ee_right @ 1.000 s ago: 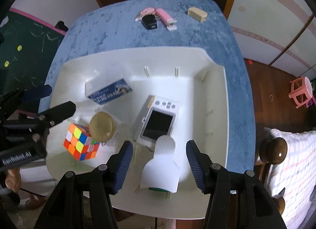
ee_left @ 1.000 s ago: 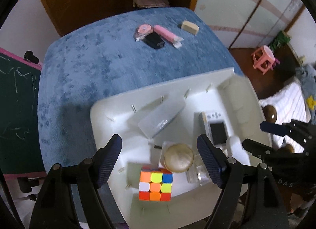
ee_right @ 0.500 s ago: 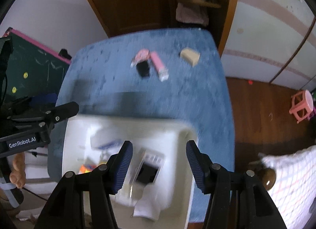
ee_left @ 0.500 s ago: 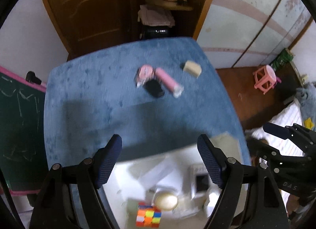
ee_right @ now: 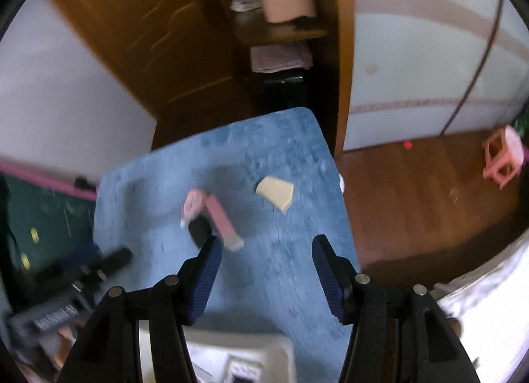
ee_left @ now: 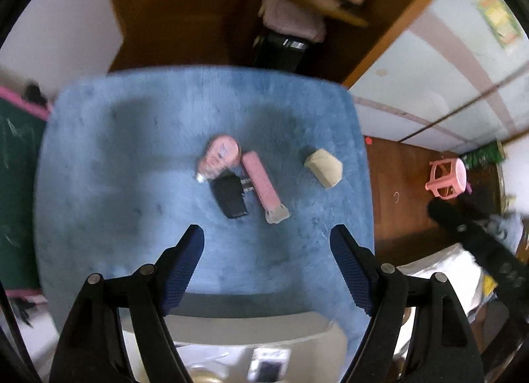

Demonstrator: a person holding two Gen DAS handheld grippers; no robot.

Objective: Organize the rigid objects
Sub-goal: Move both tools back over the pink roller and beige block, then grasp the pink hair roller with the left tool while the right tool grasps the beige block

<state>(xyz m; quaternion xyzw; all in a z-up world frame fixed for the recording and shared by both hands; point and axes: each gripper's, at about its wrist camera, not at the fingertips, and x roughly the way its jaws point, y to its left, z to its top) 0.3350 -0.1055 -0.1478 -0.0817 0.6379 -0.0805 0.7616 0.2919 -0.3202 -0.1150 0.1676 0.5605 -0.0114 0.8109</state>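
1. Jaws first: on my left gripper point(ee_left: 266, 234) they stand wide apart with nothing between them, and on my right gripper point(ee_right: 266, 244) they are just as wide and just as bare.
2. Both grippers hang above the blue desk point(ee_left: 132, 168), apart from everything lying on it.
3. The things I have to sort sit in a small cluster near the middle of the desk: a pink round case point(ee_left: 220, 155), a black block point(ee_left: 229, 196) just below it and touching it, and a pink bar with a pale cap point(ee_left: 263, 186) lying slantwise against the black block's right side.
4. A tan block point(ee_left: 324, 166) lies alone to the right of the cluster, near the desk's right edge.
5. In the right wrist view the same cluster is blurred; the black block there point(ee_right: 198, 231) sits just beyond my left fingertip.
6. At the near edge of the desk I see the white tray point(ee_left: 264, 340), with a small screened device point(ee_left: 267, 364) in it.
7. Beyond the desk on the wooden floor stands a pink stool point(ee_left: 446, 178).
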